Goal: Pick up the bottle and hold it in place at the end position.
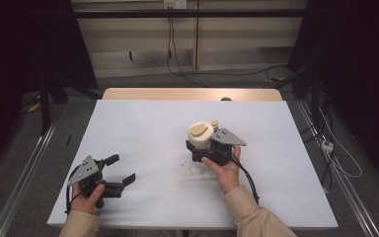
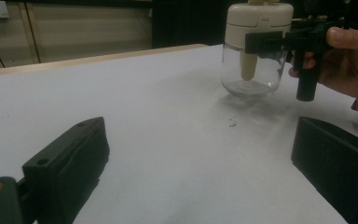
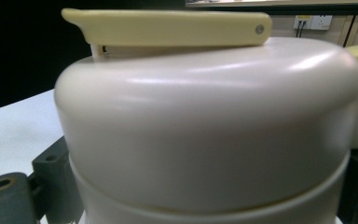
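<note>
Because the jar (image 1: pixel 201 137) is clamped at its cream lid between the right claw (image 1: pixel 201 148) jaws above the surface (image 1: pixel 143 128), the left claw (image 1: pixel 120 170), well apart, is left wide and empty.

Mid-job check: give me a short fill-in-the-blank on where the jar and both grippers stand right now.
1. The right gripper is clamped on the jar's cream ____.
2. The left gripper has its jaws ____ and holds nothing.
3. The lower body of the jar is made of clear ____.
4. The jar stands on the white ____.

Missing words: lid; open; glass; table
</note>
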